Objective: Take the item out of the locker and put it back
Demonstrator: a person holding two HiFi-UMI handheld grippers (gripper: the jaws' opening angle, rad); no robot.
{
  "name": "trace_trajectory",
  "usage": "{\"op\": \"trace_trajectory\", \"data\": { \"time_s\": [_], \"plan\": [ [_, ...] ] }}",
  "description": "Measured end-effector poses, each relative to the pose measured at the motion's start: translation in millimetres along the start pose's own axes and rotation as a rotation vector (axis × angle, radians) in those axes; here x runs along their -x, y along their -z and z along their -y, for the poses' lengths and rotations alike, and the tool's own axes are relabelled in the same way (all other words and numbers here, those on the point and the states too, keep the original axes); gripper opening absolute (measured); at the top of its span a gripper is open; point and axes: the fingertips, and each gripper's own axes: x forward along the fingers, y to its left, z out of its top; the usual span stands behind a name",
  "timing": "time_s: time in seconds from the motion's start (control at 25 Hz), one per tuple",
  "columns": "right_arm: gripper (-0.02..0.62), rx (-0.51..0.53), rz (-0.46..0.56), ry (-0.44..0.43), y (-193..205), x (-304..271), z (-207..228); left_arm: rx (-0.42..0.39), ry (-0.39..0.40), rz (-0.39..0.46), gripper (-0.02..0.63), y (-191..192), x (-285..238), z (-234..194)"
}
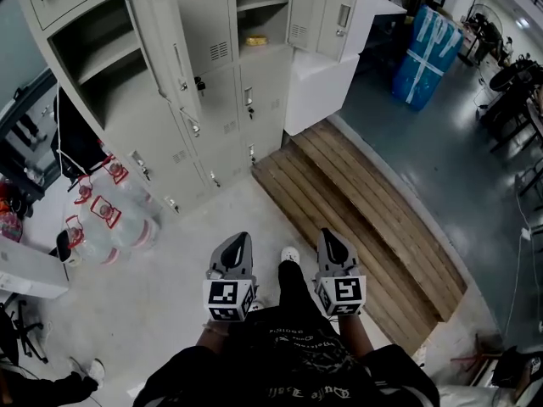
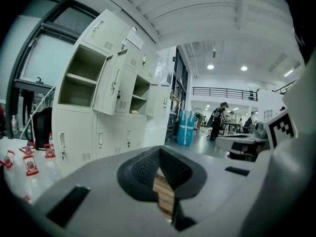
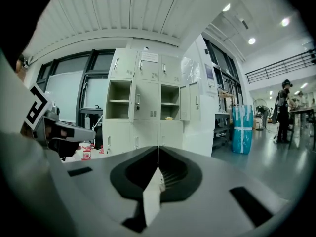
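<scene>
Wooden platform [image 1: 373,219] lies before grey lockers [image 1: 170,100]; left tool [image 1: 241,239], right tool [image 1: 327,236] closed, empty.

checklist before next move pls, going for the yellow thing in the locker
1. Locker door open: ok. The door beside the yellow item stands open.
2. Item in sight: ok, on its shelf.
3. Left gripper empty: ok, jaws together, nothing between.
4. Right gripper empty: ok, same.
5. Jaws open for a grasp: not ok, both shut.
6. Locker in reach: not ok. Bare floor lies between it and the grippers.
</scene>
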Motion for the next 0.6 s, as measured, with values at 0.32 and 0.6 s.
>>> {"op": "trace_trajectory", "data": {
  "time_s": [0.32,0.6],
  "plan": [
    [0.006,0.020,0.022,-0.071,-11.1,-99.2,41.0,-0.019,-0.052,0.020,0.006,-18.0,-74.8,-22.3],
    [0.005,0.061,-0.014,-0.143,-20.7,-187.4,74.6,0.001,-0.126,0.014,0.006,-42.7,-151.0,-44.7]
  ]
}}
